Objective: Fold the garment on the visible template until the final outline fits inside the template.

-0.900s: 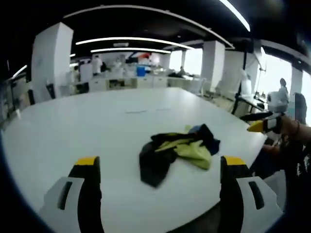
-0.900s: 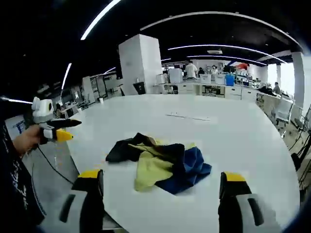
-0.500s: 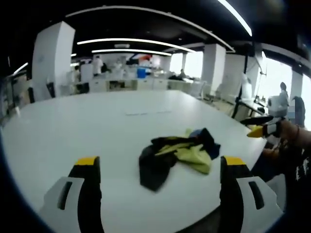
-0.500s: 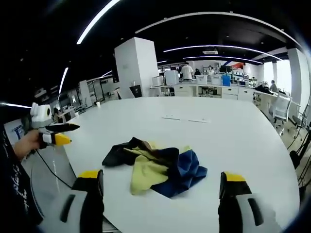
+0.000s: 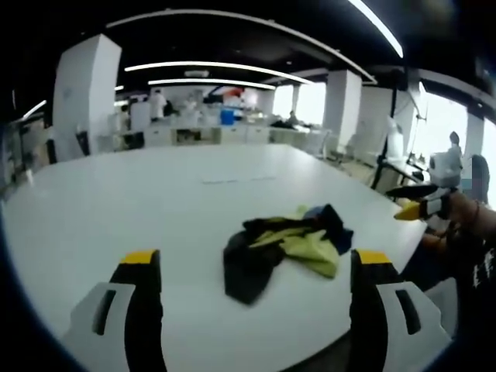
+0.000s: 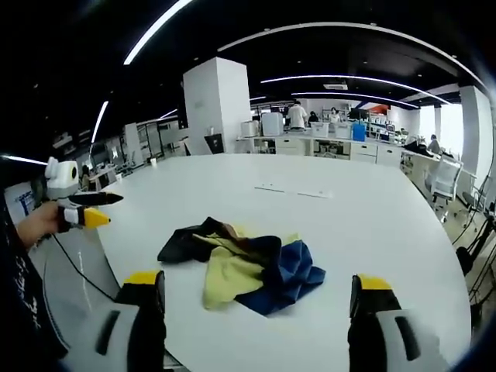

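Note:
A crumpled garment (image 5: 283, 252) in black, yellow-green and blue lies in a heap near the rounded edge of a big white table (image 5: 116, 209). In the right gripper view the garment (image 6: 240, 263) shows a blue part on the right and a black part on the left. My left gripper (image 5: 257, 260) is open, short of the heap, with nothing between its jaws. My right gripper (image 6: 259, 280) is open too and holds nothing. Each gripper hangs off the table edge at opposite sides: the right gripper (image 5: 418, 205) and the left gripper (image 6: 81, 209), both hand-held.
Thin faint marks (image 5: 232, 180) lie on the table beyond the garment, also visible as marks (image 6: 294, 190). A white pillar (image 6: 221, 105), desks and people stand far behind. A black cable (image 6: 74, 263) hangs under the left gripper. An office chair (image 6: 446, 174) stands at the right.
The garment has not moved and both grippers stay open. Both views have shifted only slightly with the hands.

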Demonstrator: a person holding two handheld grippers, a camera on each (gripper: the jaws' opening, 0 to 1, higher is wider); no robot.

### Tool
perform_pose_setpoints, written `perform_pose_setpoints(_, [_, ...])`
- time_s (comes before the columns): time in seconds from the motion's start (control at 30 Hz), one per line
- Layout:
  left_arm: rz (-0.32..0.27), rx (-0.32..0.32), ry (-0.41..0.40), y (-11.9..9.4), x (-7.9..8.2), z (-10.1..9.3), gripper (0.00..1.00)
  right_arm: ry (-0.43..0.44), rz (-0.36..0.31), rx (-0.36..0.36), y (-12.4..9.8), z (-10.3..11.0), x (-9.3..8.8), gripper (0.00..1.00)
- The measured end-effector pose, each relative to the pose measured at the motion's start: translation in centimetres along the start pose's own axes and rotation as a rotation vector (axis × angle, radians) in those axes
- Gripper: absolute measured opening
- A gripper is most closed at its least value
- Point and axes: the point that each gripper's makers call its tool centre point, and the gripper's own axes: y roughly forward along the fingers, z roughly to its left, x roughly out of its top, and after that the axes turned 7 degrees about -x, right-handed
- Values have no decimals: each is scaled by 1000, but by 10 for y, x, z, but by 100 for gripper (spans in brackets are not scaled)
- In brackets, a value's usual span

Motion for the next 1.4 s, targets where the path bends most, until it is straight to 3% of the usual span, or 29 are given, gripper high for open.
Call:
perform_pose_setpoints(1.0, [-13,10,-2,0,1,3,95,-26,-2,12,2,8,0,99])
perform_pose_setpoints(1.4, [-16,-11,28,18,1,9,86,-22,-7,28,18,8,-2,93])
